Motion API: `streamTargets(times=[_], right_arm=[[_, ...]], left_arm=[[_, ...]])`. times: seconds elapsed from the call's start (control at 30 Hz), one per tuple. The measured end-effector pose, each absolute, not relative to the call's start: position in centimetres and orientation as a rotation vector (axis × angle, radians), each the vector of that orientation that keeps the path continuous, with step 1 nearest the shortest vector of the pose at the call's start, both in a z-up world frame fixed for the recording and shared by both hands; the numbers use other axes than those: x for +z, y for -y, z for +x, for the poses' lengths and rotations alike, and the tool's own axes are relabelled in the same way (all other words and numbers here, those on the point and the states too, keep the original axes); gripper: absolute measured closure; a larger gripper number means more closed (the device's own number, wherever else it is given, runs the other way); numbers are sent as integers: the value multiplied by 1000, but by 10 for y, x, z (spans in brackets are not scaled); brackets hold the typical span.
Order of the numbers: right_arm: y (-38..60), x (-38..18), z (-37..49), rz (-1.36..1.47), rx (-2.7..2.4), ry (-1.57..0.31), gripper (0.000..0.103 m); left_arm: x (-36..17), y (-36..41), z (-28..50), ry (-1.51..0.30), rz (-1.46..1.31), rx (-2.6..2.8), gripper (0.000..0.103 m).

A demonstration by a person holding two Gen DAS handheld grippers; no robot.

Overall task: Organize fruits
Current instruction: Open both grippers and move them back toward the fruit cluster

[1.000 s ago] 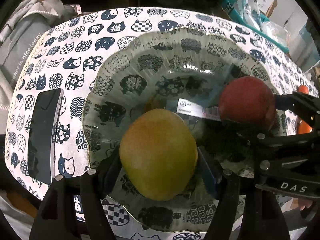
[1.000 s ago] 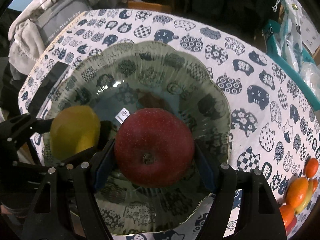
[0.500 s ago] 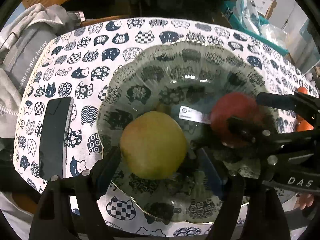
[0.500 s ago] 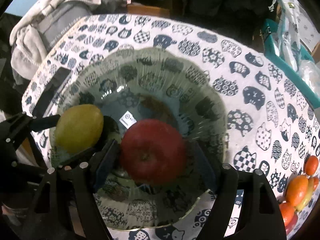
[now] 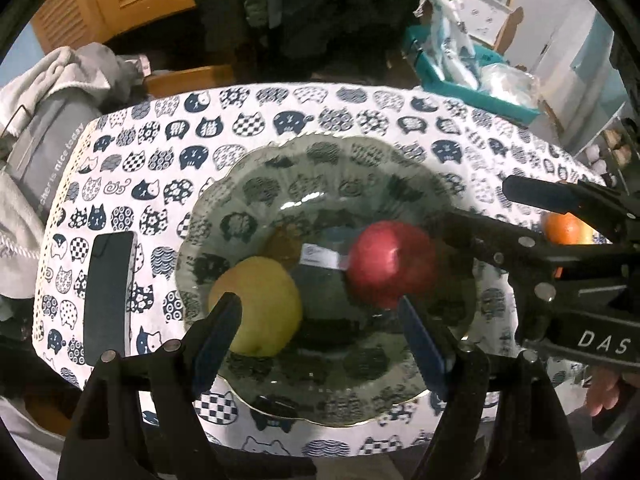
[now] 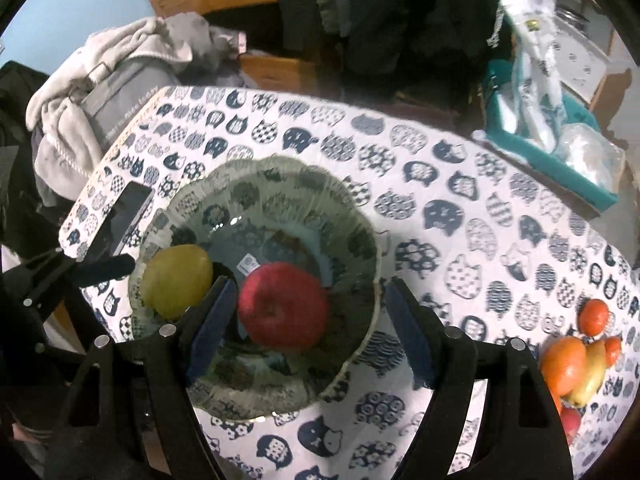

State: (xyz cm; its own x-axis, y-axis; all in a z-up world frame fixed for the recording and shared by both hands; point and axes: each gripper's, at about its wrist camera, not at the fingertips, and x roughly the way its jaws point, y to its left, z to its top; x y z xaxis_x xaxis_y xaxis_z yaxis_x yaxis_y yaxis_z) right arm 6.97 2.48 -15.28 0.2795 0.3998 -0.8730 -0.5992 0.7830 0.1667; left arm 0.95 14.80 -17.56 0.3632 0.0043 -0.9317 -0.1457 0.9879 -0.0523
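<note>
White letters "DAS" mark the black right gripper (image 5: 472, 216) where it reaches in beside the left gripper (image 5: 320, 328) above a glass bowl (image 5: 256, 184). A grey bag (image 5: 48, 152) at the table's far left edge reads "is nice today", and a small white sticker (image 5: 320, 255) on the bowl's bottom carries print too fine to read.

Both grippers hang above the bowl with jaws apart and nothing in them. The left gripper's jaws have just been opening, and the yellow-green apple (image 5: 260, 306) lies free in the bowl, partly behind the left finger (image 5: 216, 332). The red apple (image 6: 284, 306) rests beside it nearer the bowl's middle, clear of the right gripper's (image 6: 306, 324) blue pads (image 6: 212, 328).

A dark phone (image 5: 108, 296) lies flat just left of the bowl. More fruit (image 6: 576, 360), orange, yellow and red, sits piled at the right edge of the table, well apart from the bowl, with one small orange (image 6: 595, 316) just beyond the pile. A fingertip (image 5: 604, 392) shows under the right gripper's body.

The table wears a white cloth (image 6: 460, 216) printed with navy cat faces. Behind it are pale clothes (image 6: 112, 64) heaped over the bag, a teal bin (image 6: 560, 156) stuffed with plastic bags, a louvred wooden door (image 5: 120, 4) and dark hanging coats (image 6: 380, 12).
</note>
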Motion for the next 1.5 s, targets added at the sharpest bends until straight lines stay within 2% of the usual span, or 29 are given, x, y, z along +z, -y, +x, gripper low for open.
streamTargets(times=[0.83, 0.93, 1.5], right_arm=[[88, -81, 59, -120, 543, -952, 21], [107, -77, 57, -104, 524, -942, 18], [218, -90, 64, -6, 351, -953, 17]], left_arm=[[-112, -73, 21, -1071, -69, -26, 21], [-107, -60, 23, -1063, -55, -42, 21], [-105, 21, 42, -1068, 15, -163, 21]])
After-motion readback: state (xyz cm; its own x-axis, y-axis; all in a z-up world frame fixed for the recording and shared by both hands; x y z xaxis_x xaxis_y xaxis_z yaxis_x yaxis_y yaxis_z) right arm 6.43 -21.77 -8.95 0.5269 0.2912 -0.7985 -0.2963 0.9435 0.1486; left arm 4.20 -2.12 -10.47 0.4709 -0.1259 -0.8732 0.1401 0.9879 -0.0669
